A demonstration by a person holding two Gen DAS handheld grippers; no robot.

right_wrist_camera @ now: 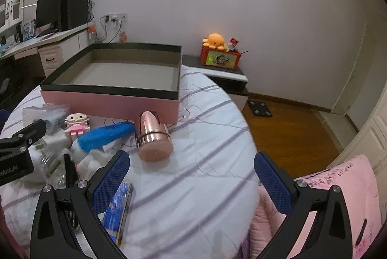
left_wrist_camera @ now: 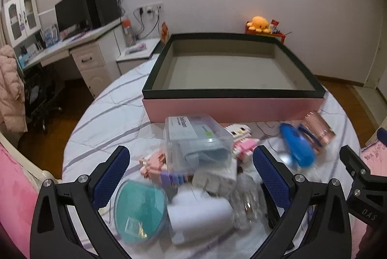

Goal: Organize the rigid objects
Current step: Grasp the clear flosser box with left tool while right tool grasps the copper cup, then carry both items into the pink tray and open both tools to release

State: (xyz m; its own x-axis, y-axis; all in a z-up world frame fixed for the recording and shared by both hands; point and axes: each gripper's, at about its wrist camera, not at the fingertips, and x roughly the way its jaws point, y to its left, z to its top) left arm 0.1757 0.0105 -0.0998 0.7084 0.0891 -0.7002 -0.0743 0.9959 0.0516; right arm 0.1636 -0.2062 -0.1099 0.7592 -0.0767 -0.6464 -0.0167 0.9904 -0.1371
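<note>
Left gripper [left_wrist_camera: 191, 176] jaws apart, empty, over clutter pile; clear plastic case [left_wrist_camera: 193, 138] dead ahead between fingers, long axis toward pink box [left_wrist_camera: 232, 106] beyond, still empty; right gripper [right_wrist_camera: 191, 179] jaws apart, empty, copper cup [right_wrist_camera: 153, 138] ahead-left, lying on side; striped bedsheet [right_wrist_camera: 205, 150]; bedroom, desk [left_wrist_camera: 72, 41] far left.

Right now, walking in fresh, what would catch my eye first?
Probably the big empty pink box with a dark rim, sitting on the striped bedspread. In front of it lies a jumble: a shiny copper cup on its side, a blue stapler-like tool, a clear plastic case. Both grippers, left and right, hover open above.
</note>
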